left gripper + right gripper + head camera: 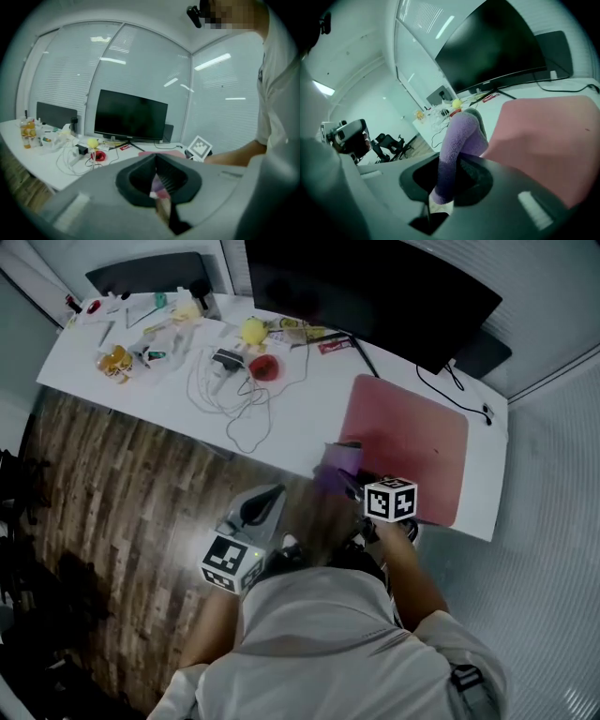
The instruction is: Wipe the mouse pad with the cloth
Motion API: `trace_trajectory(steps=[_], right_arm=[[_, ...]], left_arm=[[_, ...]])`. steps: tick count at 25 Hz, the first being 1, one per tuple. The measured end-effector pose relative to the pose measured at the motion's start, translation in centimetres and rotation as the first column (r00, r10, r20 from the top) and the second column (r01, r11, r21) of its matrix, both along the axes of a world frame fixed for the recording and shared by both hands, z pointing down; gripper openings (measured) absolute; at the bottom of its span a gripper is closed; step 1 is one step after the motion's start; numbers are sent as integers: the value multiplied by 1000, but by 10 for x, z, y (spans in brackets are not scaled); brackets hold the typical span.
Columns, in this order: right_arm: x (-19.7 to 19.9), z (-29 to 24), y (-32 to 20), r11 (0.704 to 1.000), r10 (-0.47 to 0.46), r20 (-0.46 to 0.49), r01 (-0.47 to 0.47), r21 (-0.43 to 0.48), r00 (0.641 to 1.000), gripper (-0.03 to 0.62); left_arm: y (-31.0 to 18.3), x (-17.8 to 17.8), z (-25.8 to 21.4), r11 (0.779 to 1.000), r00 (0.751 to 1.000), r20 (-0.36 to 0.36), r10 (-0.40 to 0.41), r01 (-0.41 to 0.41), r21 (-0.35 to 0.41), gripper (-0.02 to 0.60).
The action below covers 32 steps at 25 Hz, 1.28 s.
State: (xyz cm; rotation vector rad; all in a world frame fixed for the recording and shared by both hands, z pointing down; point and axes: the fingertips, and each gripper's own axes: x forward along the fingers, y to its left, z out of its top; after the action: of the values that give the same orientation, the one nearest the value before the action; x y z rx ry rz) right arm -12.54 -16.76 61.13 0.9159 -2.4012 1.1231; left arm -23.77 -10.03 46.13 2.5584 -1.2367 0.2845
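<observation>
Head view: purple cloth [336, 463] pinched in the right gripper [349, 480], at the near-left edge of the pink mouse pad [412, 442] on the white desk [291, 418]. Left gripper [262, 507] held back beyond the desk edge.

Left gripper view: jaws together, on nothing.

Right gripper view: clamped on a fold of cloth [459, 136]. Soft, light and floppy by the look (better bunched than taken by a corner). Pad [548, 136] probably thin and inclined to slide.

No legible writing anywhere.
</observation>
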Motion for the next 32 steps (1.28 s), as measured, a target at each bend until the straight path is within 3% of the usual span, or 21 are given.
trace_trajectory(steps=[4, 7, 10, 14, 23, 32], right_arm=[[-48, 40, 2, 996, -81, -81, 78, -48, 993, 57], [-32, 77, 3, 995, -72, -188, 57, -85, 979, 57], [11, 98, 15, 995, -53, -271, 28, -99, 961, 57], [72, 101, 27, 993, 11, -264, -41, -109, 964, 57], [237, 99, 50, 983, 124, -269, -156, -100, 955, 57], [381, 105, 77, 960, 226, -302, -264, -90, 926, 57]], left_arm=[[8, -27, 6, 1000, 1000, 17, -13, 13, 10, 2], [9, -20, 3, 1000, 1000, 29, -2, 2, 29, 2], [13, 4, 2, 999, 999, 31, 27, -28, 28, 2], [14, 58, 4, 996, 996, 41, 83, -84, 21, 2], [22, 216, -1, 980, 980, 53, 193, -195, 28, 2], [33, 331, 3, 964, 965, 40, 261, -263, 47, 2]])
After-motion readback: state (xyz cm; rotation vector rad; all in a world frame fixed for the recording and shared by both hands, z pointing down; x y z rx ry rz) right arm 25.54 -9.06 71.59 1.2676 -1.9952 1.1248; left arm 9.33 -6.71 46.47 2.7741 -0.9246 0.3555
